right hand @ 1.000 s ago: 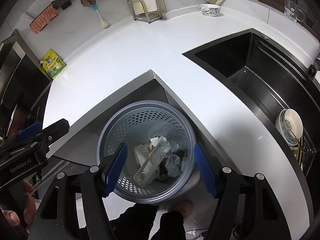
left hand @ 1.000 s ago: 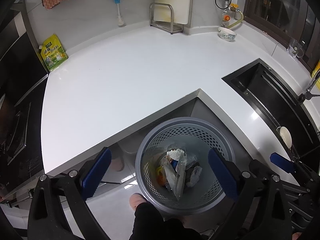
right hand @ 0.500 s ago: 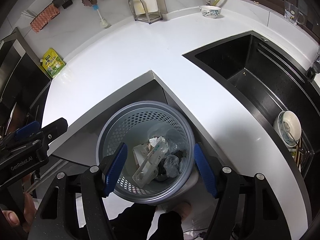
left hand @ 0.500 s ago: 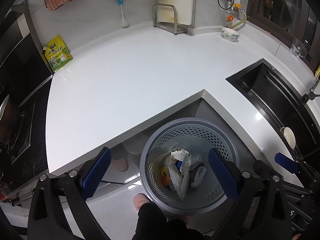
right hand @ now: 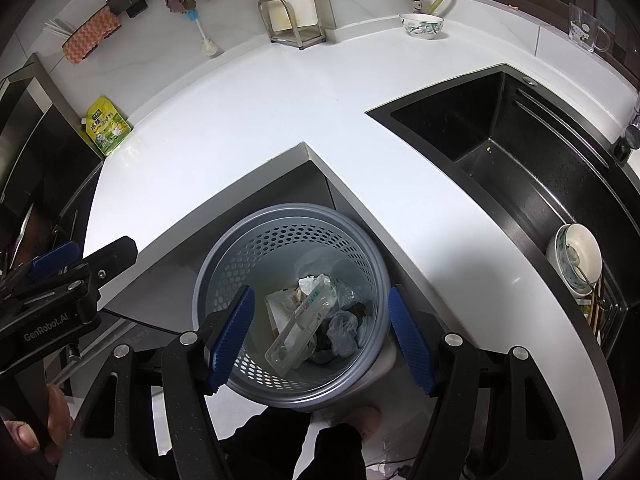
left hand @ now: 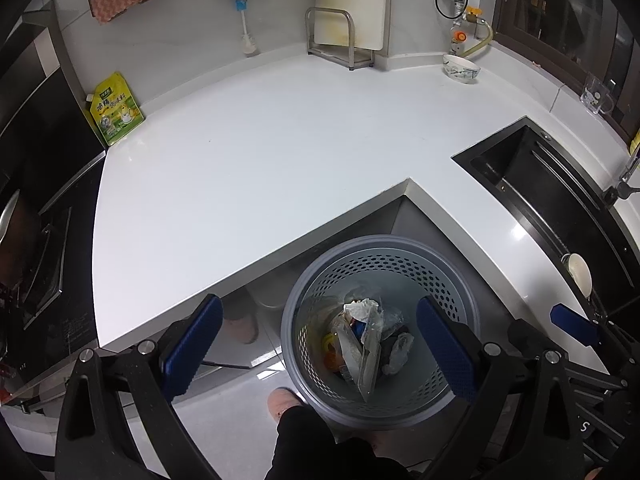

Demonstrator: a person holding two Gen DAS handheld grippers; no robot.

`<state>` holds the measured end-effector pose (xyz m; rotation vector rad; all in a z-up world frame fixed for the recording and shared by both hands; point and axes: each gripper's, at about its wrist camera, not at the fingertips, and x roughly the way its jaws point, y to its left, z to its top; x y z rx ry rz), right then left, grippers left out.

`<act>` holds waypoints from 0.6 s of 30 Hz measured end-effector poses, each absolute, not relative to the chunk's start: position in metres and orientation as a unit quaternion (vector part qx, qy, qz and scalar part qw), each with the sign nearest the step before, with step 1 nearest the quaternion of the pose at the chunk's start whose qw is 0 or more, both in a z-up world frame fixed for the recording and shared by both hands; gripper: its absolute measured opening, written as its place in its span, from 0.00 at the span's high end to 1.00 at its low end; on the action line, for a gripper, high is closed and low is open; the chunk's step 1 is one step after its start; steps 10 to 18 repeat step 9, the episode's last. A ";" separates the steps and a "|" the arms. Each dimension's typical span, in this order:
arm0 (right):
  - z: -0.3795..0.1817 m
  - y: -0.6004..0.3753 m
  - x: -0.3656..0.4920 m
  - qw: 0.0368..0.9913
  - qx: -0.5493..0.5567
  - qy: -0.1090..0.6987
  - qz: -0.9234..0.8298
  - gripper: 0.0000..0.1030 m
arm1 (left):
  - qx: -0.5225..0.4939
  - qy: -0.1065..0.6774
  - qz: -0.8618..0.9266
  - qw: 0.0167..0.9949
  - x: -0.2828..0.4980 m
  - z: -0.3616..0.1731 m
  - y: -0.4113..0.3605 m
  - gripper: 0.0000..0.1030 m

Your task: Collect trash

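A grey perforated trash bin [left hand: 384,242] stands on the floor in the inner corner of the white L-shaped counter [left hand: 248,168]. Inside it lie crumpled paper, clear plastic packaging and other trash [left hand: 368,332]. My left gripper [left hand: 320,344] hovers high above the bin, open, with nothing between its blue pads. In the right wrist view the same bin [right hand: 288,210] and its trash [right hand: 308,320] lie straight below my right gripper [right hand: 322,338], which is also open and holds nothing. The left gripper [right hand: 60,264] shows at that view's left edge.
A black sink [right hand: 500,148] with a bowl [right hand: 576,260] in it is set into the counter on the right. A yellow-green pouch [left hand: 116,110], a cutting-board rack [left hand: 340,44], a patterned bowl [left hand: 460,68] and a glass mug [left hand: 596,96] stand along the back. A person's leg and slipper [left hand: 286,400] are beside the bin.
The left wrist view drifted very slightly at first, then held. Both grippers stay above the bin with their jaws at the same width.
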<state>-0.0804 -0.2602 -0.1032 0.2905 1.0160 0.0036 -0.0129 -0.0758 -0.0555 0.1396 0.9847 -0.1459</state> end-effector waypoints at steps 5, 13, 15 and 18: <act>-0.103 -0.260 -0.081 0.864 0.139 0.484 0.001 0.36 | 0.067 0.472 -0.065 0.876 -0.013 -0.056 -0.075 0.07; -0.102 -0.259 -0.080 0.865 0.137 0.483 0.001 0.36 | 0.067 0.474 -0.065 0.876 -0.013 -0.056 -0.075 0.07; -0.102 -0.259 -0.080 0.865 0.137 0.483 0.001 0.36 | 0.067 0.474 -0.065 0.876 -0.013 -0.056 -0.075 0.07; -0.102 -0.259 -0.080 0.865 0.137 0.483 0.001 0.36 | 0.067 0.474 -0.065 0.876 -0.013 -0.056 -0.075 0.07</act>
